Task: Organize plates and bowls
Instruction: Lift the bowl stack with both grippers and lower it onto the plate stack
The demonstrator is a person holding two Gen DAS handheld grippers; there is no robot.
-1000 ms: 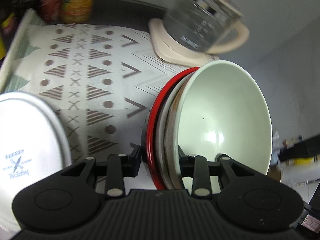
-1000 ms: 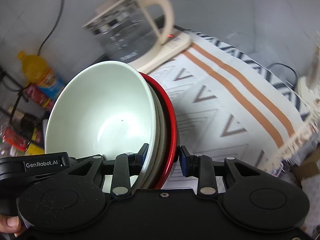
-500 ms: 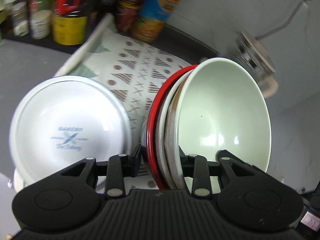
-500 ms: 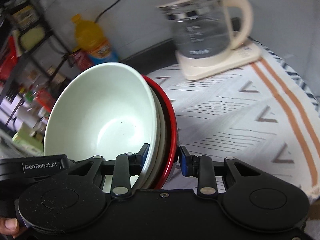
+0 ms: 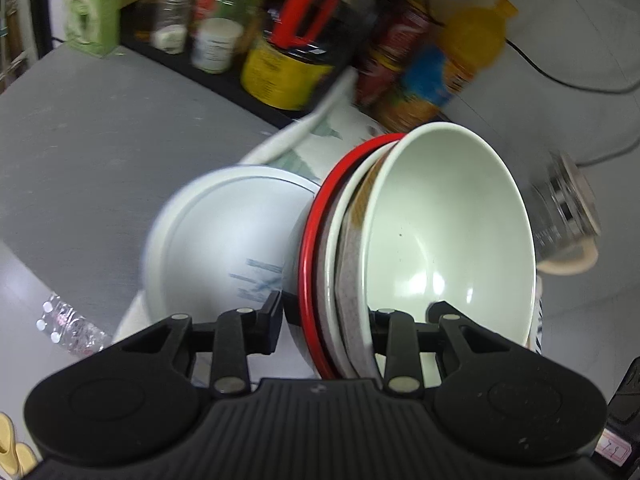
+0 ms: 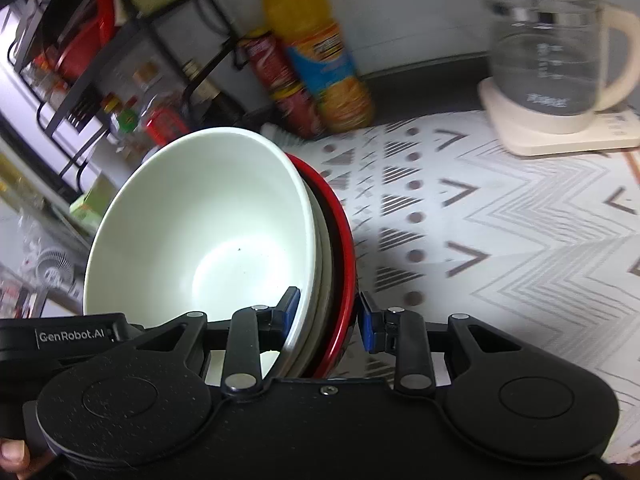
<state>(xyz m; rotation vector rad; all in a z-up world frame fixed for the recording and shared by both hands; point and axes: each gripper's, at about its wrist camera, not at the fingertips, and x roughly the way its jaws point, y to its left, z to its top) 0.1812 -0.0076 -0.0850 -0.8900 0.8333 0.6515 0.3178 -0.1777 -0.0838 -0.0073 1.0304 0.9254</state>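
Both grippers hold one nested stack of dishes from opposite sides. The stack is a pale green bowl (image 5: 448,236) on top, a white and a speckled dish beneath, and a red-rimmed plate (image 5: 310,240) at the bottom. My left gripper (image 5: 326,316) is shut on its rim. My right gripper (image 6: 326,312) is shut on the same stack, seen there as the green bowl (image 6: 200,236) and red plate (image 6: 340,240). A white plate with blue print (image 5: 224,244) lies just left of the stack in the left wrist view.
A patterned cloth (image 6: 500,220) covers the table. A glass kettle on a cream base (image 6: 552,72) stands at the back right. An orange juice bottle (image 6: 316,56) and a red can (image 6: 280,80) stand at the back. A black rack with jars (image 5: 248,32) stands on the left.
Both grippers have swung left with the stack. The kettle has slid to the right of view, the jar rack has come into view, and the white plate is now beside the stack.
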